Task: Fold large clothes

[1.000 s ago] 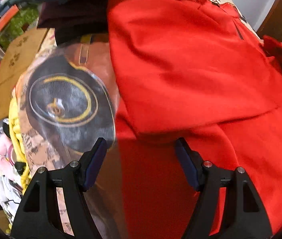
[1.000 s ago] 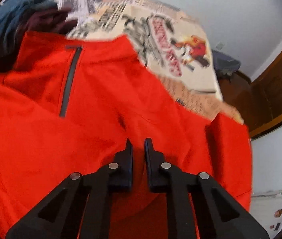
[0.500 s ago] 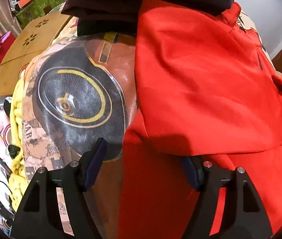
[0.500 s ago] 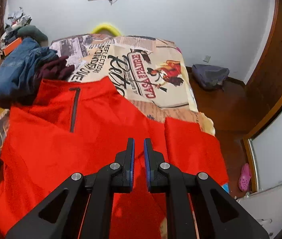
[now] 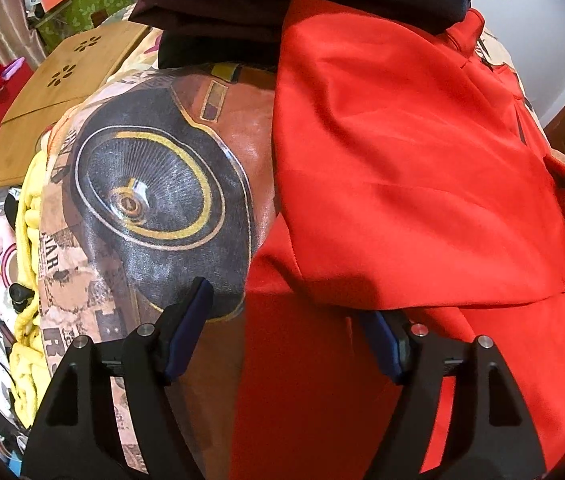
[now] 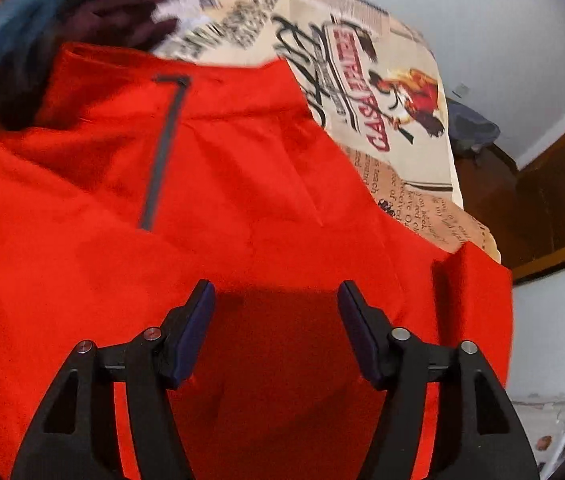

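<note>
red garment [image 6: 242, 208]: one, flat on my printed bedspread [image 5: 154, 184]
left gripper [image 5: 286, 320]: spread, opening, pinching nothing
right gripper [image 6: 276, 316]: was pressed together, now opening, above garment, nothing pinched

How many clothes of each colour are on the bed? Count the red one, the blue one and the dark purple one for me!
Red: 1, the red top spread flat on the bed.
Blue: 1, the blue denim garment bunched at the far corner.
Dark purple: 1, the maroon garment beside the denim.
Total: 3 clothes.
</note>
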